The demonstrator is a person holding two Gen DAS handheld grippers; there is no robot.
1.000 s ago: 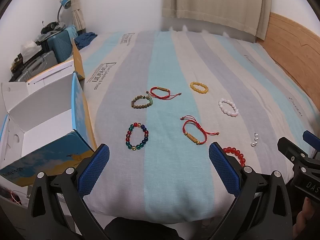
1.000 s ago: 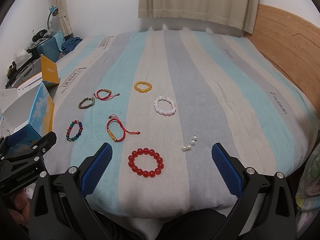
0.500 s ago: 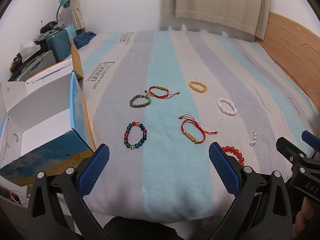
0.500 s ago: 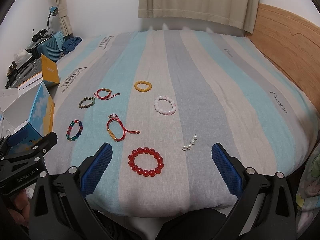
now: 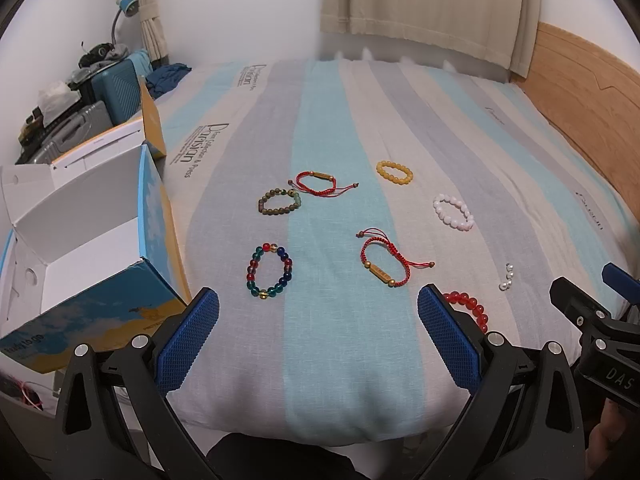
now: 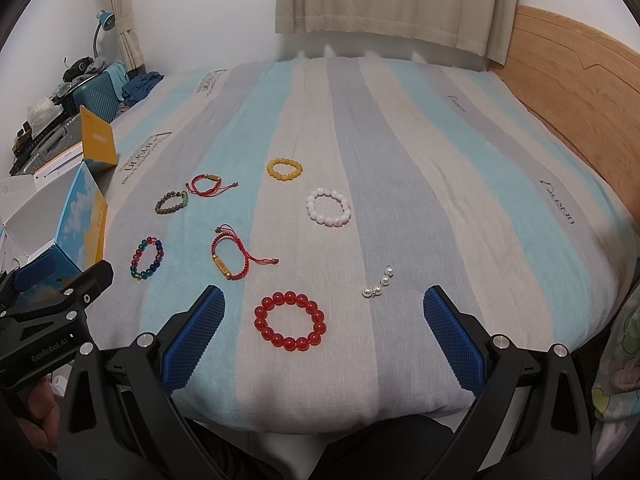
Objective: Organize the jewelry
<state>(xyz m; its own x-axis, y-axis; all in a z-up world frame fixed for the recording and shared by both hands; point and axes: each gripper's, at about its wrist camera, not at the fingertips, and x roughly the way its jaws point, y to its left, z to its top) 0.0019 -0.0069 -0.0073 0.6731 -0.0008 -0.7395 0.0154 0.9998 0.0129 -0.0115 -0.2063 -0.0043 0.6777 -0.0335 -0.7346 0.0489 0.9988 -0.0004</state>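
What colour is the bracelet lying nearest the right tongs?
Red, glossy round beads: the red bracelet shows best in the right wrist view.

The bedsheet (image 5: 360, 128) carries "Parisian" in large print, with a smaller line beside it that looks like "Fine Collection & Press". The blue box (image 5: 92, 320) reads "Ready to go". The left gripper (image 6: 52, 320) body shows "GenRobot.AI"; the right gripper (image 5: 600, 344) body shows "DAS", the rest cut off.

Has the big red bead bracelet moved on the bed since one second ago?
No. In the right wrist view the red bead bracelet lies on the same beige stripe, equally close to the pearl beads; only the camera shifted slightly.
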